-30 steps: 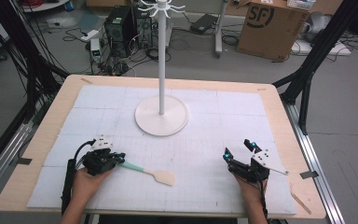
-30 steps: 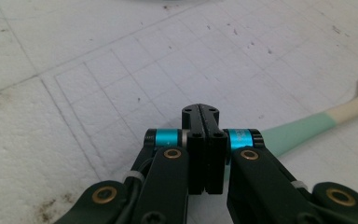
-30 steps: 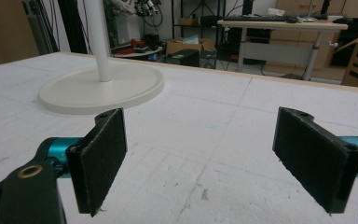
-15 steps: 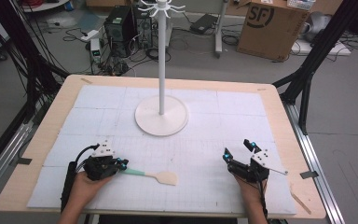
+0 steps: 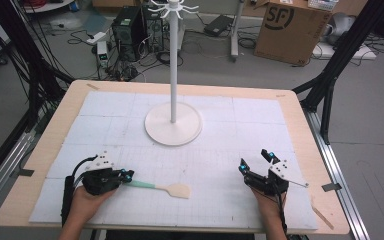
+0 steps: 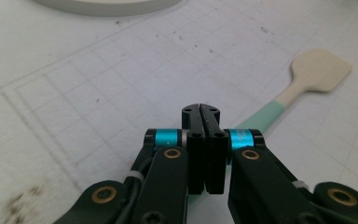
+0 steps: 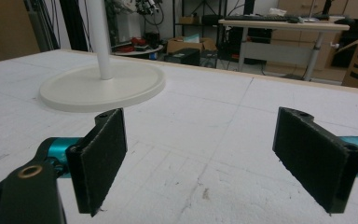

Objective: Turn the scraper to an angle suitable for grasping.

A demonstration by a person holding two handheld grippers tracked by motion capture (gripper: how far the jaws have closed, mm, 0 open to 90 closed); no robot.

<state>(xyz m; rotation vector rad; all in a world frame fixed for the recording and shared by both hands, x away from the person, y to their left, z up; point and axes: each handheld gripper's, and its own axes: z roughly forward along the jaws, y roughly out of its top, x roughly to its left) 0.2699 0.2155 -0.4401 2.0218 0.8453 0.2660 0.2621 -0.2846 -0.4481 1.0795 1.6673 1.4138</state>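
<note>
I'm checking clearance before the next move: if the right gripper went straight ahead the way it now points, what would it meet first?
Probably the round base of the white stand, slightly left of the open right gripper; depth is hard to judge.

Spatula (image 6: 279, 105): the near end of the mint handle passes under the left gripper (image 6: 200, 108) in the left gripper view; cannot tell whether the closed jaws pinch it or sit above it. High view: handle end hidden at the gripper's tip.

White stand (image 7: 103, 84): pole cut off by the top edge in the right gripper view; base (image 6: 107, 4) clipped by the top edge in the left gripper view.

Right gripper (image 7: 200, 154): outer jaw runs off the right edge.

Both forearms cut by the high view's bottom edge.
</note>
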